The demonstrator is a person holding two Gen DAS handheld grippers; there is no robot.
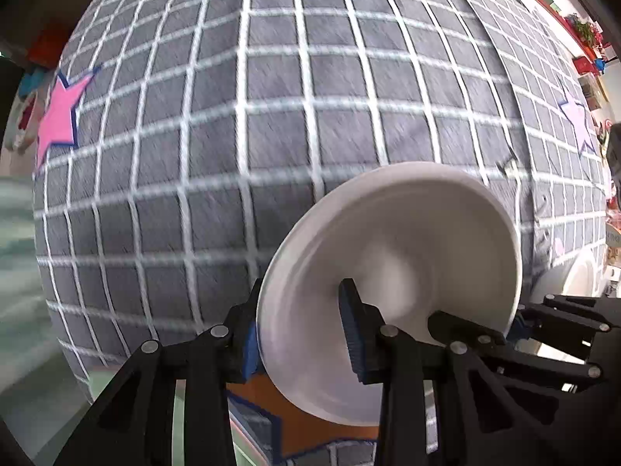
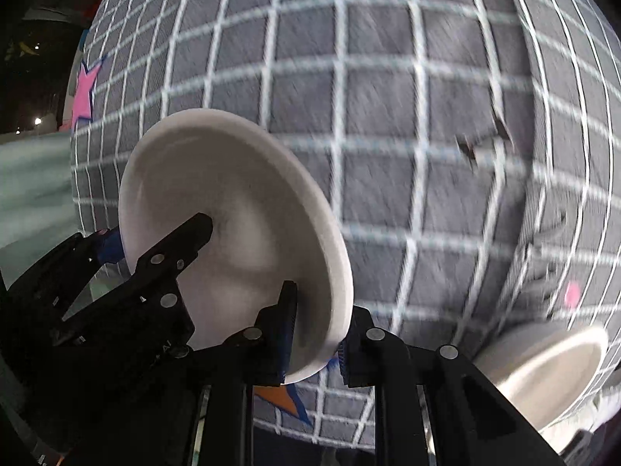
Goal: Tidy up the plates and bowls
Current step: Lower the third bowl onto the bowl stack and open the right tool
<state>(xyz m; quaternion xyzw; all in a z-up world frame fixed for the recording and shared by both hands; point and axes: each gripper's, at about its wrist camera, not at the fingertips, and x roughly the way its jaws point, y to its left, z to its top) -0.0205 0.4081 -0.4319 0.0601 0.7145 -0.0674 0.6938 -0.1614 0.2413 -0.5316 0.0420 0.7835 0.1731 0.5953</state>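
1. Both grippers clamp one white plate: left gripper (image 1: 299,334) has its fingers narrow on the rim, one pad outside the plate's back and one inside the well; right gripper (image 2: 316,334) is closed thin on the opposite rim, seen in its own view.
2. White plate (image 1: 392,272) is held off the table, tilted near on edge, above the grey checked tablecloth (image 1: 271,116). Same plate in right view (image 2: 240,213).
3. Step in hand, as I judge it: carrying the plate across to a stack or spot. To do it well: keep both grips even, level the plate before lowering, release one side only once it rests.
4. Second white dish (image 2: 543,365) sits on the cloth low right, near the right gripper; likely the target or something to avoid bumping.
5. Around: pink star patch (image 1: 58,112), orange star patch (image 1: 295,419) under the plate, pale purple star (image 1: 576,116), small dark scraps (image 2: 485,139) on the cloth.
6. Middle of the cloth holds nothing else visible. Frames blurred; cloth wrinkles by the right edge could tip a dish.
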